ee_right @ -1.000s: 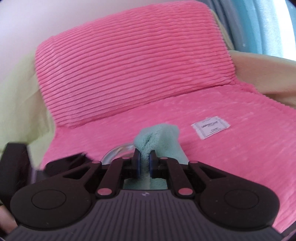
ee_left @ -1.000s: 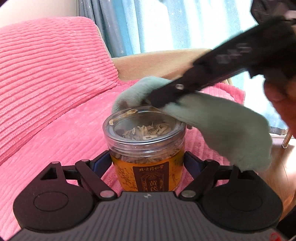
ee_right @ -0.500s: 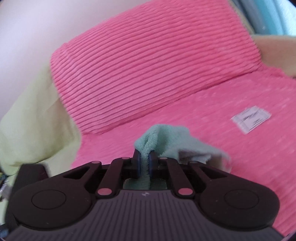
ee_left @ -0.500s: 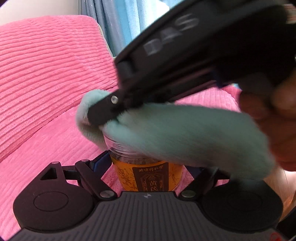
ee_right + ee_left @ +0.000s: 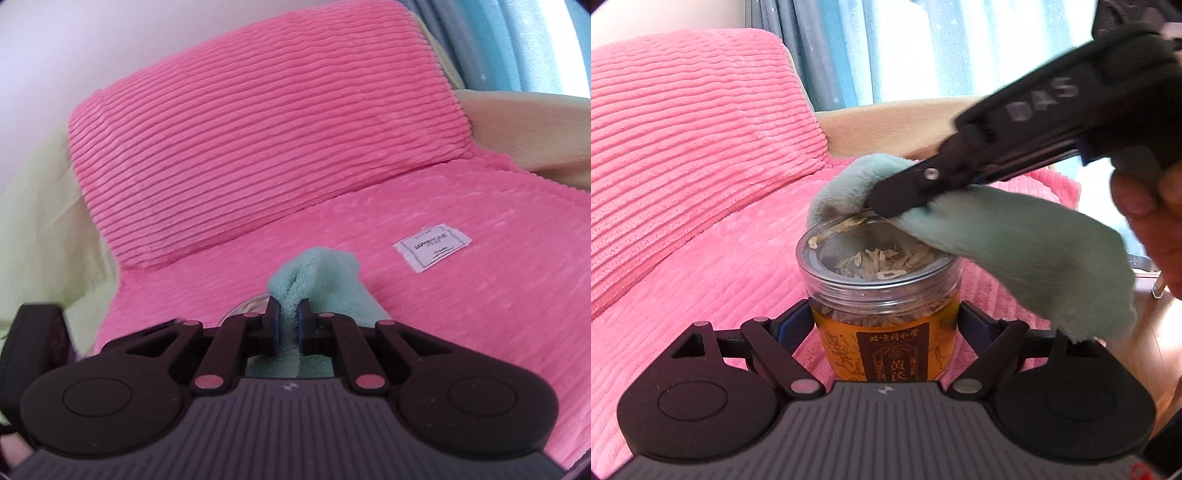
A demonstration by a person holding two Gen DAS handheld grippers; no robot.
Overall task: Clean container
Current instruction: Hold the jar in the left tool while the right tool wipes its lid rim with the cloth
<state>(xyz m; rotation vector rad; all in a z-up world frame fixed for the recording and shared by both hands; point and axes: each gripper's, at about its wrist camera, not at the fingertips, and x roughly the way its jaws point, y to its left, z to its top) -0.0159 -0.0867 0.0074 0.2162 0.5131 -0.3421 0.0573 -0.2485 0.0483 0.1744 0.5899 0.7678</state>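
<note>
My left gripper (image 5: pixel 884 325) clamped the jar (image 5: pixel 882 295) upright while my right gripper (image 5: pixel 289 325) pinched the green cloth (image 5: pixel 1015 243) against its clear lid (image 5: pixel 875 258).

We see a clear round plastic jar with an amber label in dark Chinese lettering (image 5: pixel 886 325) standing upright over pink ribbed fabric; its transparent screw lid (image 5: pixel 879 258) is on, and pale dried slices show through the lid and below the rim; we find its lower body clasped on both sides; a fluffy pale teal cloth (image 5: pixel 1027 251) lies across the far right edge of the lid, touching it, one bunched end raised behind the jar, the longer end drooping off to the right; the cloth (image 5: pixel 317 280) is pinched in a fold.
</note>
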